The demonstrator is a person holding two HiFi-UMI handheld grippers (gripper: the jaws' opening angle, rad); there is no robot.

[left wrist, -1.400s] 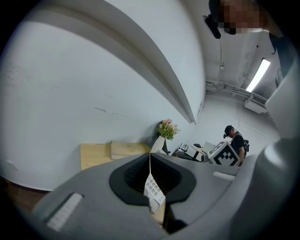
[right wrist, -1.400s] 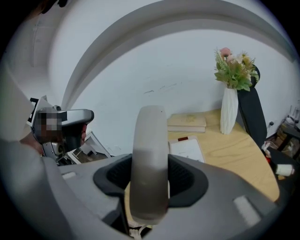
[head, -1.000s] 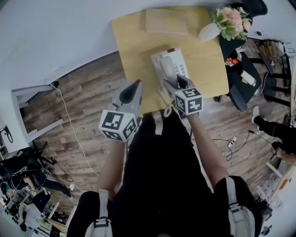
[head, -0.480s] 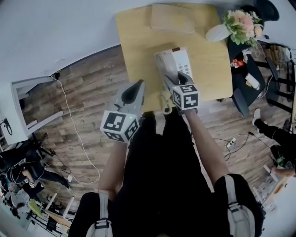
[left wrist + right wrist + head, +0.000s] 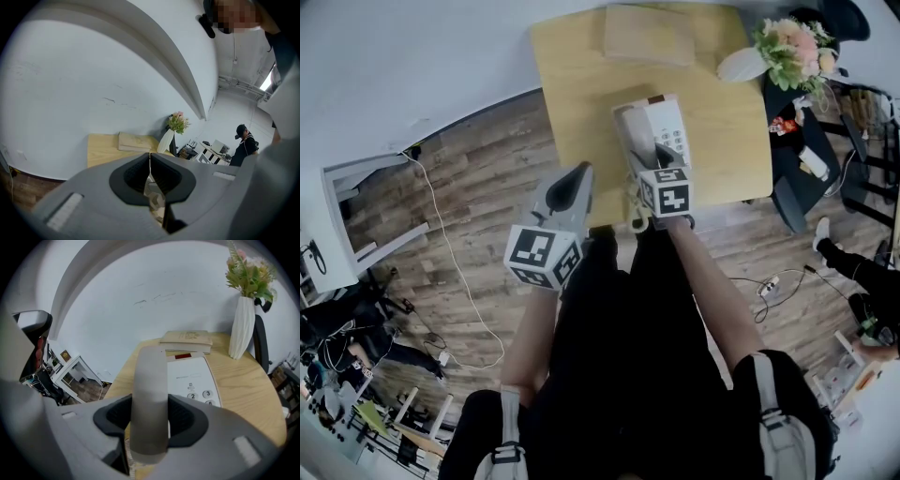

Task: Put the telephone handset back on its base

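The white telephone base (image 5: 664,125) lies on the wooden table (image 5: 572,75) near its front edge, keypad to the right (image 5: 193,377). The grey handset (image 5: 149,399) runs lengthwise over the base's left side (image 5: 635,139), and my right gripper (image 5: 652,157) is shut on its near end (image 5: 150,414). I cannot tell if the handset touches the cradle. A coiled cord (image 5: 636,208) hangs at the table edge. My left gripper (image 5: 573,180) hovers left of the phone over the table's front edge, jaws shut on nothing (image 5: 150,161).
A beige book (image 5: 649,33) lies at the back of the table (image 5: 186,337). A white vase with flowers (image 5: 773,49) stands at the back right corner (image 5: 243,324). Chairs and cables surround the table on the wooden floor. A person (image 5: 244,143) stands further off.
My right gripper with the handset has shifted slightly left and in toward the base. The left gripper has hardly moved.
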